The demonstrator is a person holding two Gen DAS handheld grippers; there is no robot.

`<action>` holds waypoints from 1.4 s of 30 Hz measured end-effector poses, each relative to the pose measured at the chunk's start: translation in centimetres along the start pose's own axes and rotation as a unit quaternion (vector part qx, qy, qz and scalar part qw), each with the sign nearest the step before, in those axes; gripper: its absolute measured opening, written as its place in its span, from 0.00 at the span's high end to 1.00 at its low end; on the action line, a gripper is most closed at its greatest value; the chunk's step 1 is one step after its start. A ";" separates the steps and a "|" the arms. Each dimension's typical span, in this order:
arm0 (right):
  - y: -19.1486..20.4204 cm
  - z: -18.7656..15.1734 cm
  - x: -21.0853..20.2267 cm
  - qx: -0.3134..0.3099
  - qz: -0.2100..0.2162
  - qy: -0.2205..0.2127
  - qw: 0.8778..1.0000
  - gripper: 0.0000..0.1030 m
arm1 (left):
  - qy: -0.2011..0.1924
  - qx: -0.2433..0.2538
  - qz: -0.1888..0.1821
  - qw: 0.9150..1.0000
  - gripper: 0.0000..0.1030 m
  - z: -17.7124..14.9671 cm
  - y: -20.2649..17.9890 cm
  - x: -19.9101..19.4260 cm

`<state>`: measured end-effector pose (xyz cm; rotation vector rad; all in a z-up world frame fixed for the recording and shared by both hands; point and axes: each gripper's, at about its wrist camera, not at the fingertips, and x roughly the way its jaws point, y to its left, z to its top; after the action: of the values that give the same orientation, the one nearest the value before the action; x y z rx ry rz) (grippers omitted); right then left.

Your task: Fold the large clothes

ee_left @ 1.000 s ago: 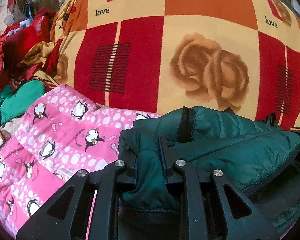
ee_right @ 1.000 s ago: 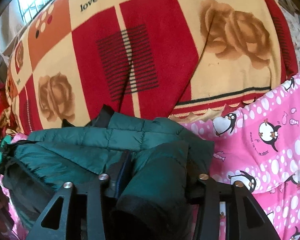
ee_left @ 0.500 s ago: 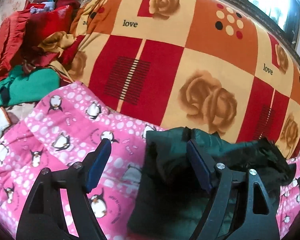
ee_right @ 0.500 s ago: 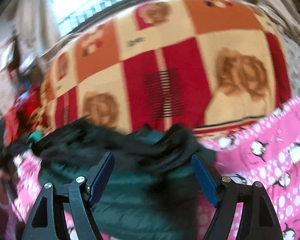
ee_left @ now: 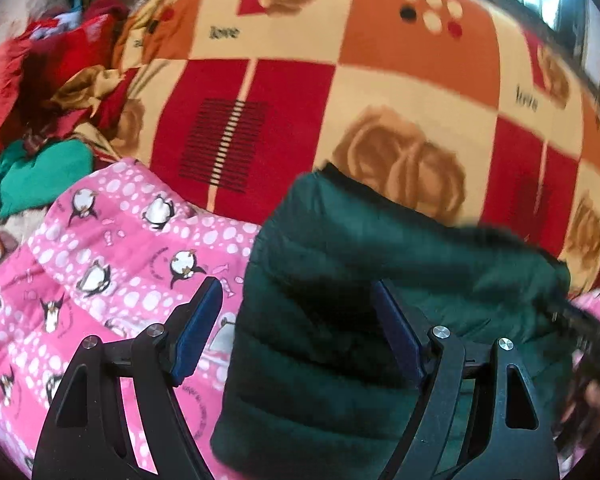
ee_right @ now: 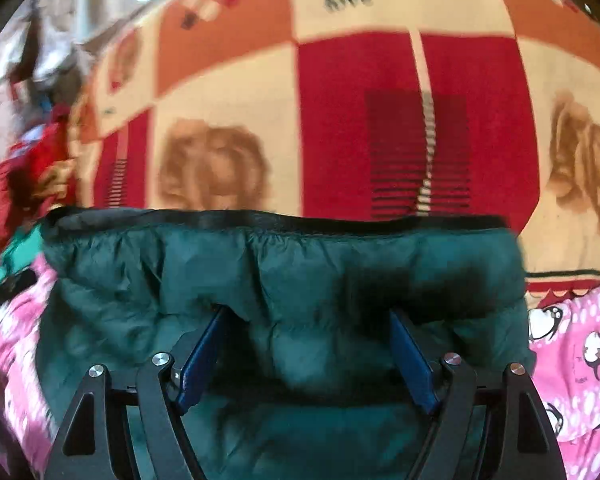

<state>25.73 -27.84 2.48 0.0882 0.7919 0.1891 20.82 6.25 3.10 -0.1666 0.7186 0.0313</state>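
- Two grippers are ours, and both stand with jaws wide apart, gripping nothing.
- Our left gripper (ee_left: 296, 324) has its blue pads (ee_left: 198, 330) spread; its jaws have just been opening, and the dark green puffer jacket (ee_left: 364, 280) lies under and ahead of its right finger, free of both pads.
- Beneath its left finger we see the pink penguin-print quilt (ee_left: 112, 248), on which the jacket rests.
- Our right gripper (ee_right: 308, 354) hangs above the jacket (ee_right: 292, 280); its jaws have also just been opening, and the padded cloth bulges up between the fingers, though we cannot tell whether the pads (ee_right: 202, 360) touch it.
- Beyond both sets of fingertips runs the jacket's black-trimmed edge (ee_right: 284, 218), and past it spreads a red, orange and cream rose-patterned blanket (ee_right: 340, 100).
- Far to the left of our left gripper sits a heap of red and green clothes (ee_left: 32, 92).
- At that view's right edge we make out a blurred hand (ee_left: 596, 392).
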 end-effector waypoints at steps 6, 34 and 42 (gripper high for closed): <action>-2.3 -1.1 4.6 0.057 -0.017 0.049 0.997 0.24 | 0.051 0.046 0.042 0.997 0.24 -0.4 -1.5 6.3; -6.5 -0.6 4.0 0.067 -0.079 0.032 0.994 0.18 | 0.064 0.024 0.055 0.996 0.15 1.0 -1.1 11.2; 0.3 0.5 1.4 0.018 0.007 0.006 1.000 0.18 | 0.052 0.023 0.059 0.997 0.15 0.7 -1.1 10.7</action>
<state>27.01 -27.23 1.85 0.1269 0.8060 0.1886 29.39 4.92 -3.26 -0.0823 0.8323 0.1186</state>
